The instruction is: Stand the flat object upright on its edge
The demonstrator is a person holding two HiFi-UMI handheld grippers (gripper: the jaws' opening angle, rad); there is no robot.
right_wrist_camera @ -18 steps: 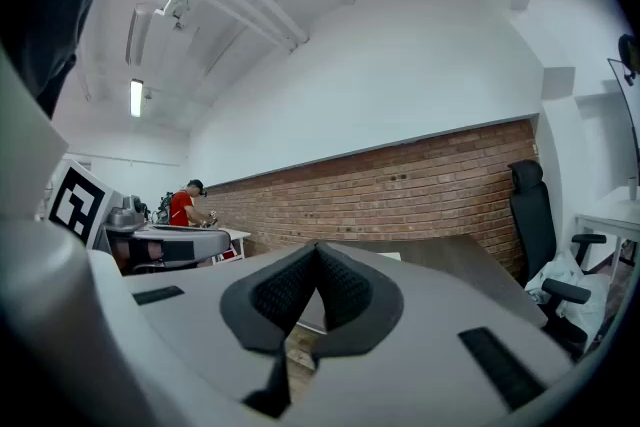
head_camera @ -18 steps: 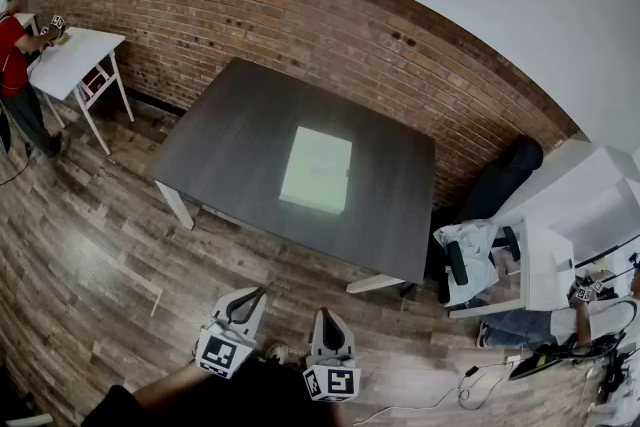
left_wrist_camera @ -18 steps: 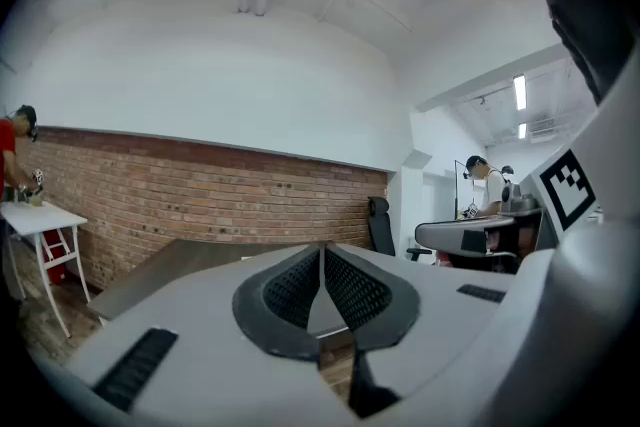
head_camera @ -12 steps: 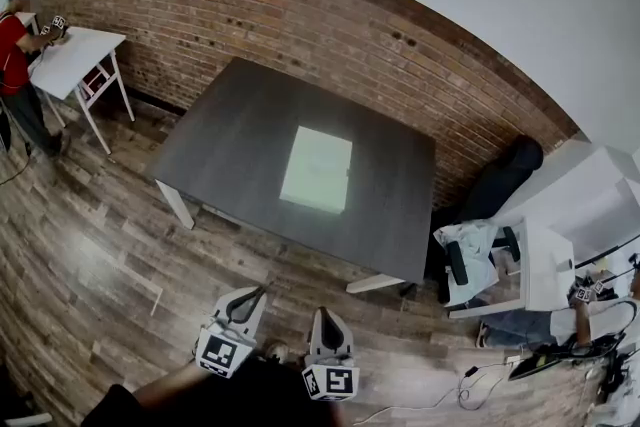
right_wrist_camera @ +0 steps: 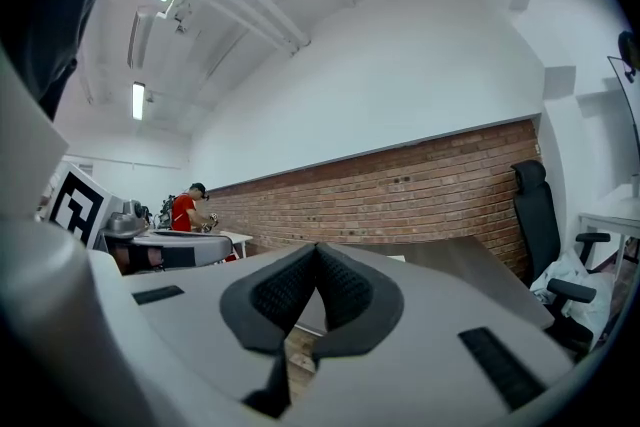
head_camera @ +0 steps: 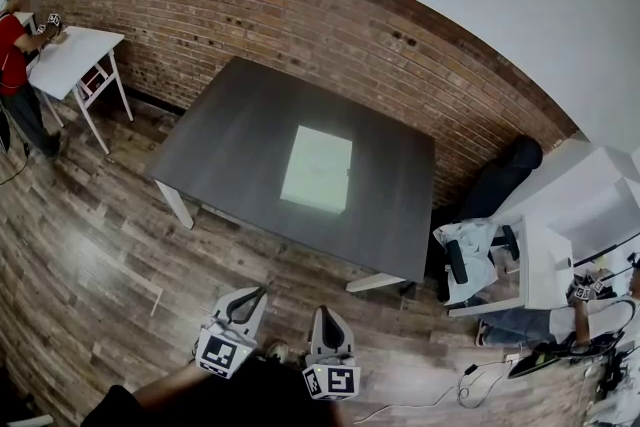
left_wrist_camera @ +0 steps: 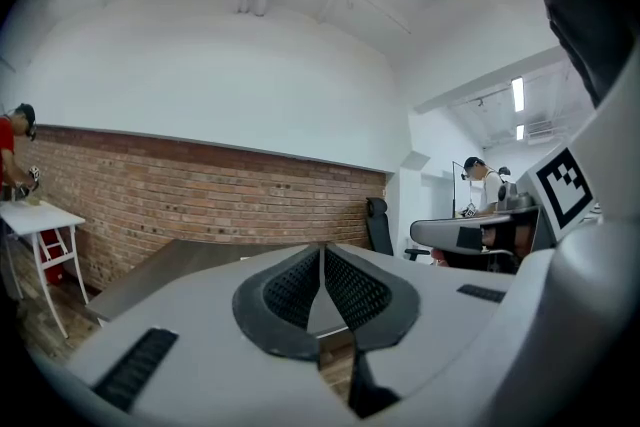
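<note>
While both tools hang at six o'clock, close to the person and above the wooden floor (head_camera: 90, 255), the left hand-held gripper (head_camera: 256, 295) and right hand-held gripper (head_camera: 324, 314) have their jaws pressed together on nothing. Farther off, toward twelve o'clock, the pale flat object (head_camera: 317, 169) lies flat near the middle of the dark desk (head_camera: 230, 135). With closed tips, I judge a nudge would likely skid it across the top, and once raised, its thin edge could let it topple.

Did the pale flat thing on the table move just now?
No. The pale flat thing lies in the same spot on the dark table, no nearer any edge than before.
</note>
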